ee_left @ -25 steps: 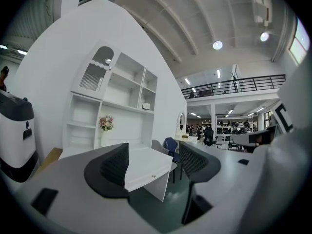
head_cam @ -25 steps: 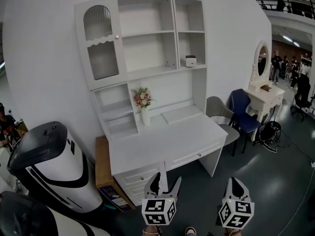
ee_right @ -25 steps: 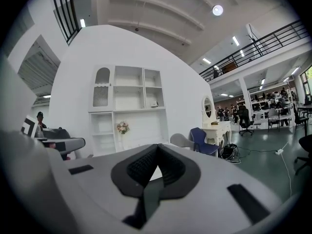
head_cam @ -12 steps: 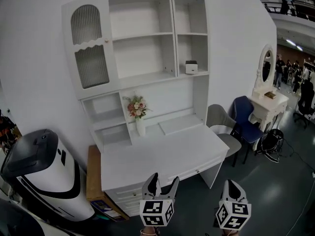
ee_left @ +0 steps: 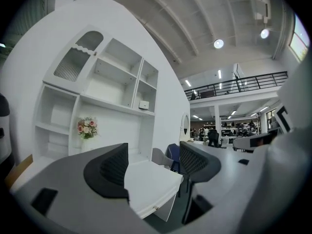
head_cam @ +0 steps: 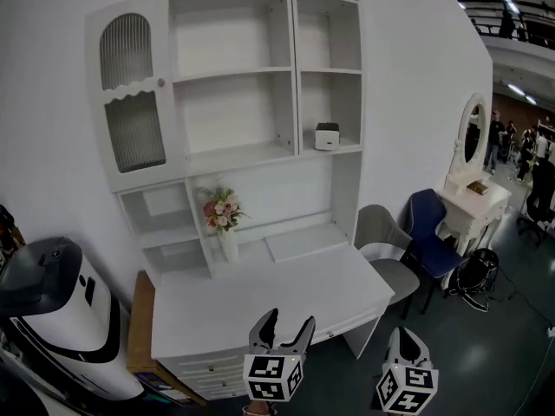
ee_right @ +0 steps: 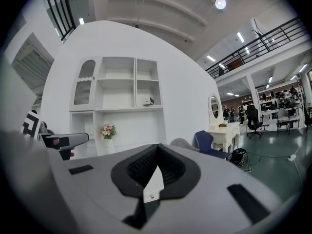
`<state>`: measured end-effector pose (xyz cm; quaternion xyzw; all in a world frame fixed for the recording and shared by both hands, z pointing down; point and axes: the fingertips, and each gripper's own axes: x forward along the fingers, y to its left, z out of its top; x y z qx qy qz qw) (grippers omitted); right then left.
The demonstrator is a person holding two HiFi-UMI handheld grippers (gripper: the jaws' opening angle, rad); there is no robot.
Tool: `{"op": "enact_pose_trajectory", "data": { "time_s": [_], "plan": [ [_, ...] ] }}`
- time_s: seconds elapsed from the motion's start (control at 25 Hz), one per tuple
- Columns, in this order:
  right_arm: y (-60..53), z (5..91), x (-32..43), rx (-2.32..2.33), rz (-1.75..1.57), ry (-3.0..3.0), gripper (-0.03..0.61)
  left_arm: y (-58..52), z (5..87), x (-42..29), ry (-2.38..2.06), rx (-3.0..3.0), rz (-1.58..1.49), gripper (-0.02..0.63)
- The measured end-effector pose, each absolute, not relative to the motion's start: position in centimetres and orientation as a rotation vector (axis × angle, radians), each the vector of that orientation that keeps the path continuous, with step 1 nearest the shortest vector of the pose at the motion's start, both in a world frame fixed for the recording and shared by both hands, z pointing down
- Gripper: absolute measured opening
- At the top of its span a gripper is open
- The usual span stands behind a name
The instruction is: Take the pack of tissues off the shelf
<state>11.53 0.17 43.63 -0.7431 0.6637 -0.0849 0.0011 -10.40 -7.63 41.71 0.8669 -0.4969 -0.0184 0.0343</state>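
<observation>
The pack of tissues (head_cam: 327,136) is a small white box with a dark top. It sits on the right-hand middle shelf of the white desk hutch (head_cam: 230,76), and shows small in the left gripper view (ee_left: 144,104) and the right gripper view (ee_right: 148,101). My left gripper (head_cam: 284,329) (ee_left: 153,167) is held low in front of the desk, far below the pack, open and empty. My right gripper (head_cam: 405,341) (ee_right: 157,152) hangs to its right over the floor, shut on nothing.
A vase of flowers (head_cam: 221,219) stands at the back of the white desk (head_cam: 286,289). A grey chair (head_cam: 381,241) and a blue chair (head_cam: 434,224) stand right of the desk, with a dressing table (head_cam: 473,193) beyond. A white machine (head_cam: 52,319) and a cardboard box (head_cam: 139,336) stand at the left.
The desk and hutch have grown larger and slid left in the head view, as the view came closer. Both grippers keep their low place and their states.
</observation>
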Motion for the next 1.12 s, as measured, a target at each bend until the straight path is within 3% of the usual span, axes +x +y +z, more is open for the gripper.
{"op": "enact_pose_trajectory", "data": {
  "time_s": [0.6, 1.12],
  "plan": [
    [-7.8, 45.7, 15.0, -2.276, -0.330, 2.103, 0.008, -14.1, 44.0, -7.3, -1.557, 2.652, 0.056, 0.318],
    [-22.2, 43.9, 16.8, -2.265, -0.254, 2.157, 0.008, -29.3, 42.1, -4.3, -1.545, 2.678, -0.028, 0.319]
  ]
}}
